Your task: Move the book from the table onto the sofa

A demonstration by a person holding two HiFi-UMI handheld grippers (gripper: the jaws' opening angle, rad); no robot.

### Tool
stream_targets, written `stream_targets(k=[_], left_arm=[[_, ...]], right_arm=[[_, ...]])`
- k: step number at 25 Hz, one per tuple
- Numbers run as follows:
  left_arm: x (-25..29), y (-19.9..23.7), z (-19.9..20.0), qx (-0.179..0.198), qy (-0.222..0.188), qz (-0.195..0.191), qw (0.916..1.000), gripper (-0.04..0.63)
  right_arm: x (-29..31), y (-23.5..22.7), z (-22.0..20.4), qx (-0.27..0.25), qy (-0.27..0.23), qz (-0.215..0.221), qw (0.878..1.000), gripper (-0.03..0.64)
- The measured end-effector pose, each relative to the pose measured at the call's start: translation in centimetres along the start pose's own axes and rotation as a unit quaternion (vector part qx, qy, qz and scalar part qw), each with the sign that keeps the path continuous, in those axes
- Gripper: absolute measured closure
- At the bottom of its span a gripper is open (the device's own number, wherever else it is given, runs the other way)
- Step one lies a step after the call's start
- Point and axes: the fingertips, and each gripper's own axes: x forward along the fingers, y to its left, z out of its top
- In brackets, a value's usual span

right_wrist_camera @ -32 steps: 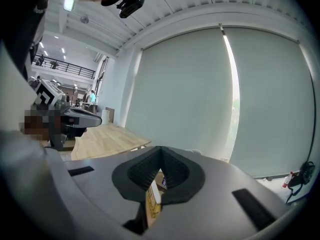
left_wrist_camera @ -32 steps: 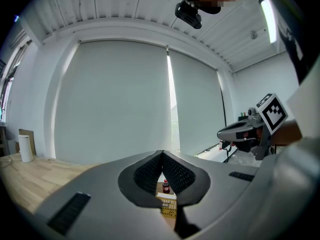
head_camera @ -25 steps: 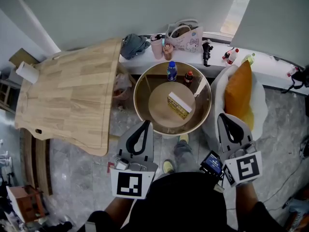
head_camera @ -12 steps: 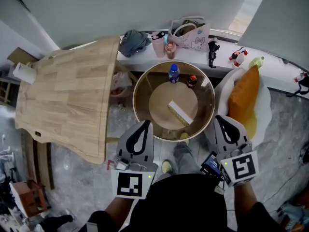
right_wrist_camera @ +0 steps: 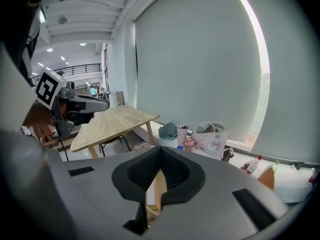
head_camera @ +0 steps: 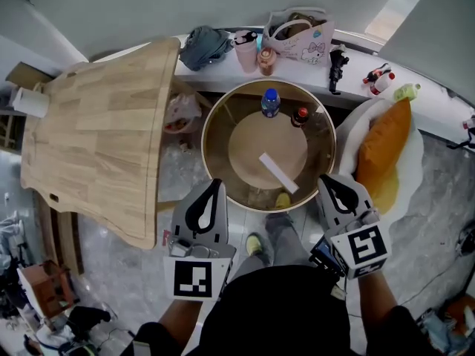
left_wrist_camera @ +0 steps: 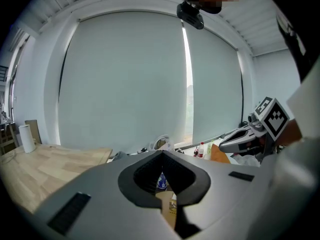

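- The book (head_camera: 278,173) is lying flat and at a slant on the round worktop (head_camera: 205,147), toward the rim nearest the person.
- A blue bottle (head_camera: 270,102) and a small dark bottle (head_camera: 300,114) are standing at the far side of that worktop, well apart from the book.
- The left tool (head_camera: 217,182) is hovering at the near rim, to the left of the book. Its jaws are pressing tip to tip and gripping nothing.
- The right tool (head_camera: 329,181) is hovering at the near rim, to the right of the book. Its jaws are likewise meeting at the tips, with nothing in them.
- The white sofa (head_camera: 417,158) is sitting just beside the round worktop on the right, and an orange cushion (head_camera: 382,150) is leaning on it.
- A long wooden worktop (head_camera: 96,132) is standing to the left, and a paper roll (head_camera: 28,102) is resting at its far corner.
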Motion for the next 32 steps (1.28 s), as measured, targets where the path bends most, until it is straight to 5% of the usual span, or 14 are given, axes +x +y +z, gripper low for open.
stream_targets(k=[10,23,32], left_arm=[[2.5,0.5,-2.2,-0.01,0.034,0.008,0.9993,0.589],[6.2,0.5,-7.0,-0.043,0.088,0.021,0.9949,0.589],[6.8,0.2,-11.5,-0.059,0.118,0.034,0.9907,0.589]], right_arm=[[4.3,0.0,-3.1,0.009,0.058,0.037,0.998,0.592],[10.0,1.6,-10.1,0.018,0.153,0.116,0.981,0.429],[13.1,3.3,-15.5,0.004,0.209,0.14,0.968,0.374]])
